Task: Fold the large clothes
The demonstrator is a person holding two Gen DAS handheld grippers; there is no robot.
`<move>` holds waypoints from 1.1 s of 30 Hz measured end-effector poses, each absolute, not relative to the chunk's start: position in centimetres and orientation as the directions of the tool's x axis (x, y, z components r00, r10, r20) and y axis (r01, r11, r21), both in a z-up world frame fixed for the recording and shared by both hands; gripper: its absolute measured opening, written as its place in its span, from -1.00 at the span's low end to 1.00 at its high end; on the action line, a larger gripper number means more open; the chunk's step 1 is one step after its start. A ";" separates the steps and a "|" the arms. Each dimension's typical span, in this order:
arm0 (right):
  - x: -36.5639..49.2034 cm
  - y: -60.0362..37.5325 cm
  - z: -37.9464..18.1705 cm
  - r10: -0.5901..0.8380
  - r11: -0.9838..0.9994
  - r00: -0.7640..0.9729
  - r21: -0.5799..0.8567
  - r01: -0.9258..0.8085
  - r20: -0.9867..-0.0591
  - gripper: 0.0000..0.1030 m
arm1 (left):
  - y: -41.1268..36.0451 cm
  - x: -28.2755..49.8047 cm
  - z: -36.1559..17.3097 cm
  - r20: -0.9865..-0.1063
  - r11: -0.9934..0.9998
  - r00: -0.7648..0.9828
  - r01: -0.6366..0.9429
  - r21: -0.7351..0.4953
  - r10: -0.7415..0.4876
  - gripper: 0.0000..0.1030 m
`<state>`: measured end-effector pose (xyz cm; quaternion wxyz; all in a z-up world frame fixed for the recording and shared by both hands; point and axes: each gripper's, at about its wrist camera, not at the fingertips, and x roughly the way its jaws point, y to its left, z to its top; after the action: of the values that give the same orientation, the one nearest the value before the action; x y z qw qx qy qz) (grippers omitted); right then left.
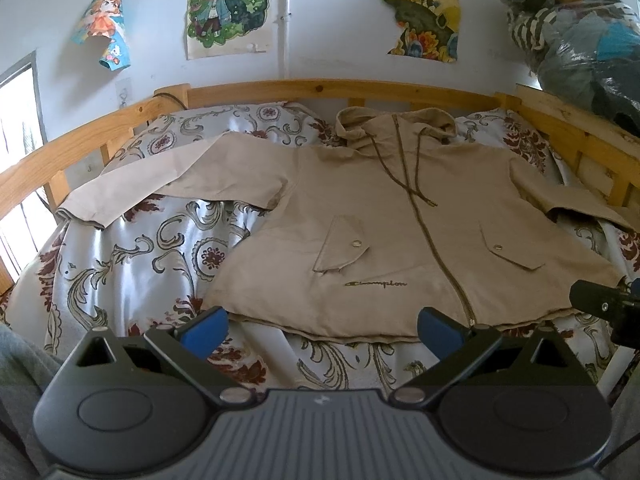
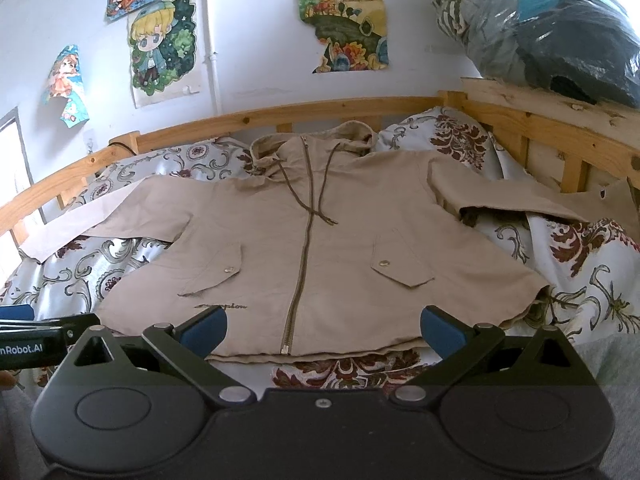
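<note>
a beige jacket lies spread flat, zipped, on the patterned bedspread, while the left gripper and right gripper hover at its hem, fingers wide apart, holding nothing.

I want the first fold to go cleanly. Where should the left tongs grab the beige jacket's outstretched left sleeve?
Probably at the cuff of the jacket: it is the sleeve's free end, lying flat on the bedspread. Bring the open left tongs in low from the left, pinching across the edge.
</note>
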<state>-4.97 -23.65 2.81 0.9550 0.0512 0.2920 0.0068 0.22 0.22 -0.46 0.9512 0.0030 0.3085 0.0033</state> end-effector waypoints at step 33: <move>-5.1 -23.6 2.5 0.040 0.994 0.830 0.105 0.022 -0.556 0.99 | 0.1 0.3 -0.6 -0.587 1.000 0.810 0.002 0.022 0.011 0.99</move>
<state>-5.05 -23.63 2.50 0.9551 0.0534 0.2914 0.0046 0.27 0.11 -0.65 0.9512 0.0106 0.3085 0.0023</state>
